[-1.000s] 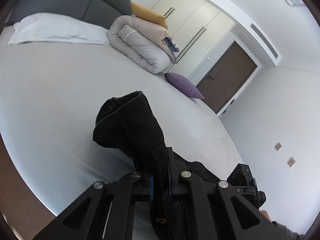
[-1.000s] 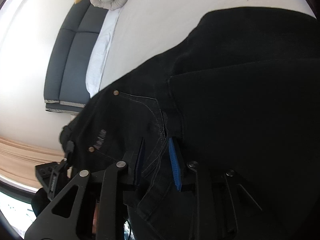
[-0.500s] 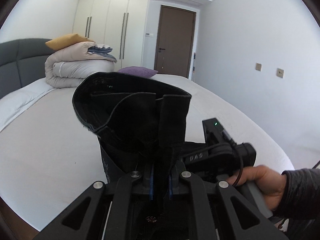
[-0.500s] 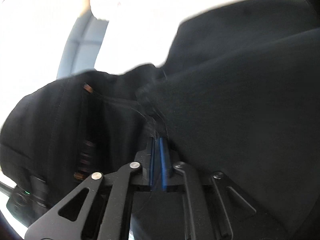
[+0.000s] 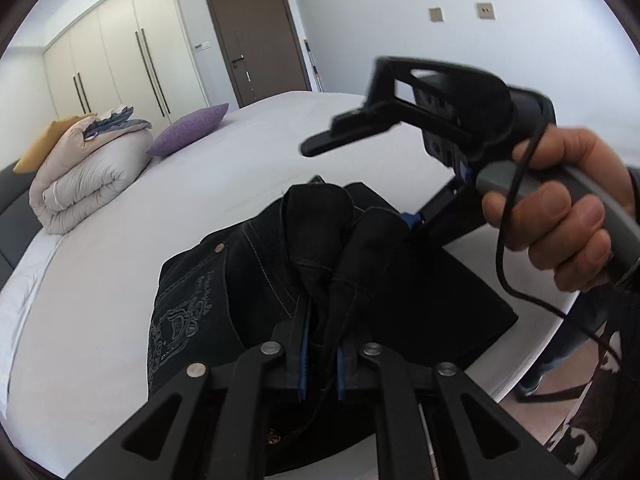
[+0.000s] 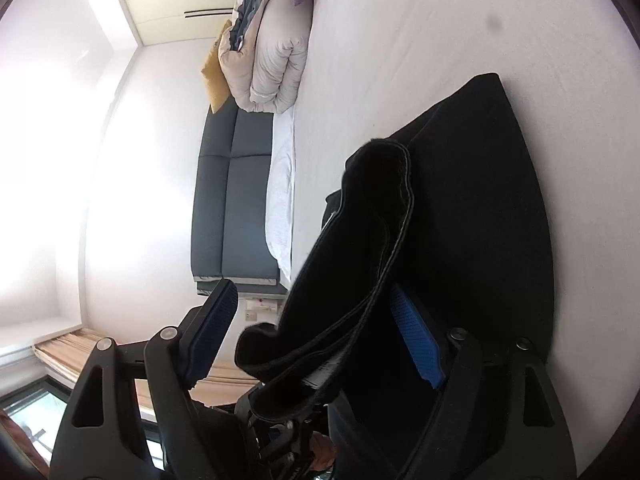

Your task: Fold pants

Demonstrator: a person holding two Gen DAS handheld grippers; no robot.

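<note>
Both tools at black pants (image 5: 256, 292)

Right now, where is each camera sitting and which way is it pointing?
Left wrist: on the left gripper, looking along the bed toward the wardrobe and door; its jaws pinch the black pants; the right hand and right gripper show.
Right wrist: on the right gripper, rolled sideways, facing the grey headboard; jaws wide apart, pants draped between them.
Shared: pants, bed, folded duvet, purple pillow.
</note>
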